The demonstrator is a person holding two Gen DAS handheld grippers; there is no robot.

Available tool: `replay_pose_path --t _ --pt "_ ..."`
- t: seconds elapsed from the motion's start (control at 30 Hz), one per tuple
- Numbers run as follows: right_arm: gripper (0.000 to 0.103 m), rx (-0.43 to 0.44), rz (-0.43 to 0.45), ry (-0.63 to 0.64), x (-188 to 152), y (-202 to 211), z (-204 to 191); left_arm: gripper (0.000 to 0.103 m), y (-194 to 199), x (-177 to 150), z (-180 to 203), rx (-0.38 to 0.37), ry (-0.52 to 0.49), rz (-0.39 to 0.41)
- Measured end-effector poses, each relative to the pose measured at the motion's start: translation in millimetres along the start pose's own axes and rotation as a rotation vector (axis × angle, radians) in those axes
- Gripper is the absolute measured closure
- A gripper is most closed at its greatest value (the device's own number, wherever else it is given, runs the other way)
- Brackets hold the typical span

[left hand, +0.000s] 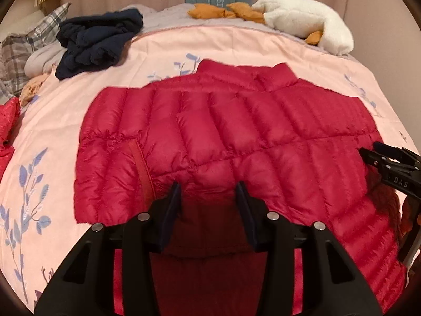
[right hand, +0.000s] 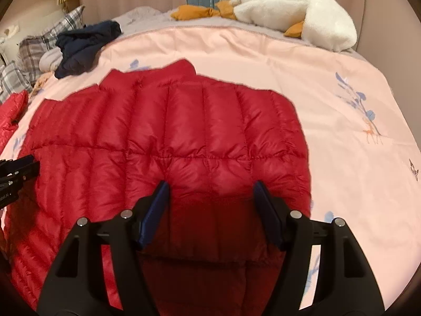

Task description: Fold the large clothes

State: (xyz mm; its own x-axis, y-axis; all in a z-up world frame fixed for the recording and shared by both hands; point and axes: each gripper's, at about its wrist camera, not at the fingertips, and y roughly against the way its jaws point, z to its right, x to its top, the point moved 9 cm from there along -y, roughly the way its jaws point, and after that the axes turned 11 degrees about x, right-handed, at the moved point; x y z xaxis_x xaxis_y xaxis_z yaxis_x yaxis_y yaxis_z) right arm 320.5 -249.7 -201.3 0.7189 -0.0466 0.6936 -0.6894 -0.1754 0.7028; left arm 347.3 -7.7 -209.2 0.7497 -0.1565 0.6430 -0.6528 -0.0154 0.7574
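1. Red puffer jacket (left hand: pixel 223 131): spread flat on the pink floral bedspread (left hand: pixel 52 142), collar toward the far end of the bed, hem toward the cameras.
2. Left gripper (left hand: pixel 208 192): jaws partly apart above the jacket's near-left portion; red fabric shows in the gap, but the pads do not appear to press on it.
3. Right gripper (right hand: pixel 211 191): jaws set wider, over the jacket's near-right portion; nothing visibly clamped.
4. Left view only: a darker red strip (left hand: pixel 140 168) running along the jacket's left side, and the right gripper's tips entering at the right edge.
5. Right view only: the jacket's right edge against bare bedspread, a small orange deer motif (right hand: pixel 369 131), and the left gripper's tips at the left edge.
6. Both views: navy garment (left hand: pixel 97 42) heaped at far left, plaid pillows (left hand: pixel 23 50) beside it, white plush goose (left hand: pixel 305 18) with orange feet at the far end, another red item (left hand: pixel 8 121) at the left margin.
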Motion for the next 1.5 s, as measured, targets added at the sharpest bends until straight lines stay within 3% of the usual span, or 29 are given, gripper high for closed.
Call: replay_pose_path --t 0.2,0.4,0.53,0.67,0.8,0.9,1.1,1.23,1.5 --pt "0.035 0.001 0.014 0.028 -5 11 -8 0.058 12 -8 12 0.022 -0.075 0.028" --pt "0.032 -0.011 -0.055 0.009 -18 -12 -4 0.057 -7 -16 14 0.034 -0.074 -0.016" --pt "0.032 0.009 -0.044 -0.019 -17 1 -5 0.056 0 -16 13 0.03 -0.052 -0.023" --pt "0.027 0.037 -0.005 -0.013 -23 30 -11 0.027 22 -23 10 -0.018 -0.01 -0.017" --pt "0.019 0.055 0.03 -0.017 -39 67 -17 0.025 53 -39 9 -0.021 -0.011 0.005" --pt "0.015 0.078 0.037 -0.034 -58 93 -20 0.016 73 -57 7 -0.034 0.002 0.008" --pt "0.006 0.134 0.026 -0.072 -96 130 -23 0.011 102 -92 -3 -0.053 0.045 -0.016" --pt "0.003 0.172 -0.001 -0.131 -126 145 -19 0.003 118 -117 -13 -0.043 0.077 -0.038" --pt "0.002 0.206 -0.037 -0.26 -174 163 -2 0.003 136 -146 -23 -0.008 0.086 -0.053"
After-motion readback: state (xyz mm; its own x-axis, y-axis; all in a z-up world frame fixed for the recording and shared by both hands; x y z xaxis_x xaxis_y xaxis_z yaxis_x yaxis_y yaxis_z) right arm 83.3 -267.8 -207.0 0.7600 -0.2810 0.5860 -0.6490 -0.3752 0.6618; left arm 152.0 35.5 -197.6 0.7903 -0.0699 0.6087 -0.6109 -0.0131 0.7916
